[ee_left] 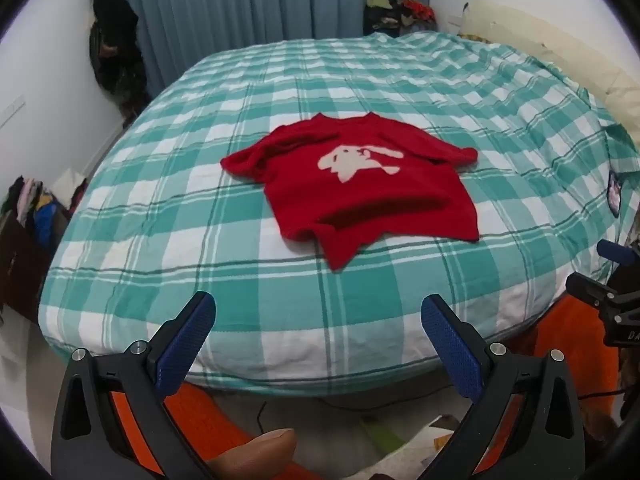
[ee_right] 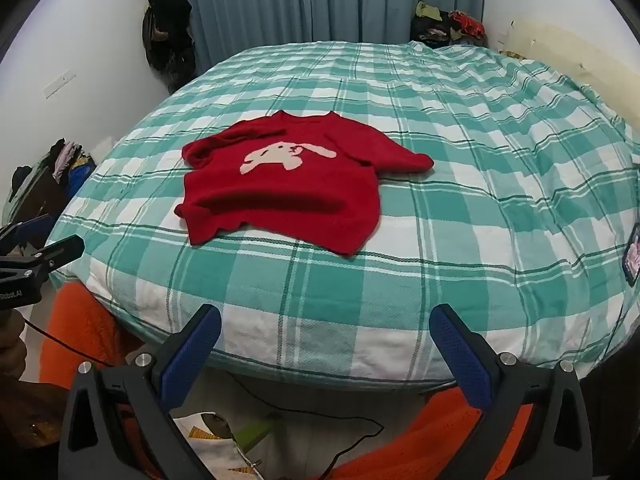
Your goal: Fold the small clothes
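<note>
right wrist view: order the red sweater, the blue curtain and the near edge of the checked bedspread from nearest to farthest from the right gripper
1. Checked bedspread: its near edge lies just ahead of the open right gripper.
2. Red sweater: spread mid-bed, left of centre.
3. Blue curtain: on the far wall, beyond the bed.

Little lettering can be read. In the right wrist view, at about nine o'clock on the frame's edge, the black body of the left tool [ee_right: 24, 258] carries white letters that appear mirrored or cut off, ending in "bot.AI". In the left wrist view, at about three o'clock, the right tool [ee_left: 618, 280] shows the letters "DA", cut by the frame edge.
</note>
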The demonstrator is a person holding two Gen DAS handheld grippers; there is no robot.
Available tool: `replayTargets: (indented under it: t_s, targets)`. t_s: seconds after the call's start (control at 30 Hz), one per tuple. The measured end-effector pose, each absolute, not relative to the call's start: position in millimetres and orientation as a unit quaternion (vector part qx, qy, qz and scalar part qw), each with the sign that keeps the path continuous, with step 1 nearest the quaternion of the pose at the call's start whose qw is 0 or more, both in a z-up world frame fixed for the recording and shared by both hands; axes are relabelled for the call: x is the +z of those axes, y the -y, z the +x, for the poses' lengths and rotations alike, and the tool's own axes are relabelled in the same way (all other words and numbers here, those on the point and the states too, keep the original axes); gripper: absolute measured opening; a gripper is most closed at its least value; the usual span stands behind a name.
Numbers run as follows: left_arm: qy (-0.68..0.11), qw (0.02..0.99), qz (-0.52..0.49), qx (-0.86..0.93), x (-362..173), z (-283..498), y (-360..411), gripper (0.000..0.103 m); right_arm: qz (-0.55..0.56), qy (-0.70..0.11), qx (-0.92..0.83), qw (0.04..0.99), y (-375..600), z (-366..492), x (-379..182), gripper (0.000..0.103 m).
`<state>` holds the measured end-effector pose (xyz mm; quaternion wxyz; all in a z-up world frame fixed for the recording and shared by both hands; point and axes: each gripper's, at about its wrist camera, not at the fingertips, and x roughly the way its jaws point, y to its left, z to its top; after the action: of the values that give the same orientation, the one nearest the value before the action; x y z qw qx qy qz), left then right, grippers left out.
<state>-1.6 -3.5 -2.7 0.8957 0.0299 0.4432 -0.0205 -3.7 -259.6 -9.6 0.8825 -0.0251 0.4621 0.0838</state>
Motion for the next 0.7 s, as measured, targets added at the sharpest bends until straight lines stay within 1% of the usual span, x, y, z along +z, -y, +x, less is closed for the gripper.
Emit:
replayTargets:
  t_s: [0.2, 0.7]
  targets:
    - [-0.454, 0.891, 0.021, -0.024, -7, -1, 1, 0.102, -0.015, -0.452, 0.099, 0.887, 259, -7, -11, 0.103]
    - [-0.472, 0.879, 0.036, -0.052, -13, -4, 14, 0.102, -0.011, -0.468, 0.111, 0.877, 248, -6, -15, 0.103]
